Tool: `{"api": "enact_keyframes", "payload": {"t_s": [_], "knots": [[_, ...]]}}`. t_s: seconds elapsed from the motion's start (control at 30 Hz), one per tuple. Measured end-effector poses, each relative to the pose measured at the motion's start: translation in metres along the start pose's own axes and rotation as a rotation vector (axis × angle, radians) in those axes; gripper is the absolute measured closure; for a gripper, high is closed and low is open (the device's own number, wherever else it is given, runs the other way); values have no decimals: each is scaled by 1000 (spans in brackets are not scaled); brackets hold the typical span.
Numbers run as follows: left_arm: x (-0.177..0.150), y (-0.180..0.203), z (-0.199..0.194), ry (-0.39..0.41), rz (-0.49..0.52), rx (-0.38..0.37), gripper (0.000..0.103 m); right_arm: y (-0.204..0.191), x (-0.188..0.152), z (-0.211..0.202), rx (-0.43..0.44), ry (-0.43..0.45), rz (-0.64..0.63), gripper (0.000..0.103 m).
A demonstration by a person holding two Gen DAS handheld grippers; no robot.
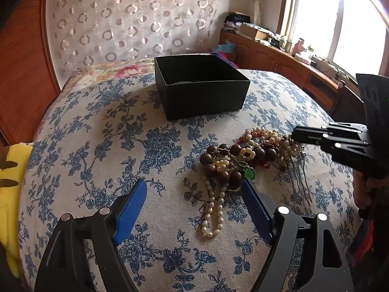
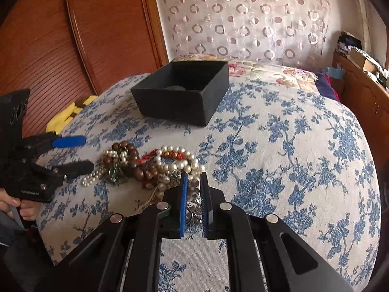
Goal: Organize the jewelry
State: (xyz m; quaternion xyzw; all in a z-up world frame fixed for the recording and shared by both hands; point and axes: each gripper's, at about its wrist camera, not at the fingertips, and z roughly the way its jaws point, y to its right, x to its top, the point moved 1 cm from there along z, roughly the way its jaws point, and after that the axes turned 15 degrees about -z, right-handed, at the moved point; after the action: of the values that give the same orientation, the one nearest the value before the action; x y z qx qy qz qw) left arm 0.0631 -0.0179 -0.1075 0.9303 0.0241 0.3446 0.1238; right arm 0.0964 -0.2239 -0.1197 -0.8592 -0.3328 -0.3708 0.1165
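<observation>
We have our right tongs (image 2: 193,182) pinched nearly shut at the near edge of the jewelry pile (image 2: 150,165), seemingly on a pearl bracelet (image 2: 180,161), though what exactly is caught we cannot tell. Our left tongs (image 1: 194,189) hang wide apart, holding nothing, over the pearl necklace (image 1: 214,214). The pile lies on the bed (image 2: 291,146), short of the open black box (image 2: 180,92). We should lift slowly, letting tangled strands slip free.

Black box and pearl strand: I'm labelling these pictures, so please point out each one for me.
black box (image 1: 206,99), left wrist view, on its near outer wall.
pearl strand (image 1: 214,219), left wrist view, on the loop lying toward the camera.
</observation>
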Motion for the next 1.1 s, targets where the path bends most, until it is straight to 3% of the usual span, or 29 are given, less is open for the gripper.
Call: {"api": "enact_keyframes", "payload": {"t_s": [0.47,0.73,0.9,1.1], "knots": [[-7,3,-5,-20,34,-28,27,15,18,-33,-52,96,14,95],[-12,0,-5,-60,41,-45,75,25,25,-52,-96,122,6,95],[-14,1,1,-81,68,-17,85,28,34,-59,-113,142,-2,95],[-21,6,2,-78,126,17,85,28,44,-66,-117,158,-17,95]]}}
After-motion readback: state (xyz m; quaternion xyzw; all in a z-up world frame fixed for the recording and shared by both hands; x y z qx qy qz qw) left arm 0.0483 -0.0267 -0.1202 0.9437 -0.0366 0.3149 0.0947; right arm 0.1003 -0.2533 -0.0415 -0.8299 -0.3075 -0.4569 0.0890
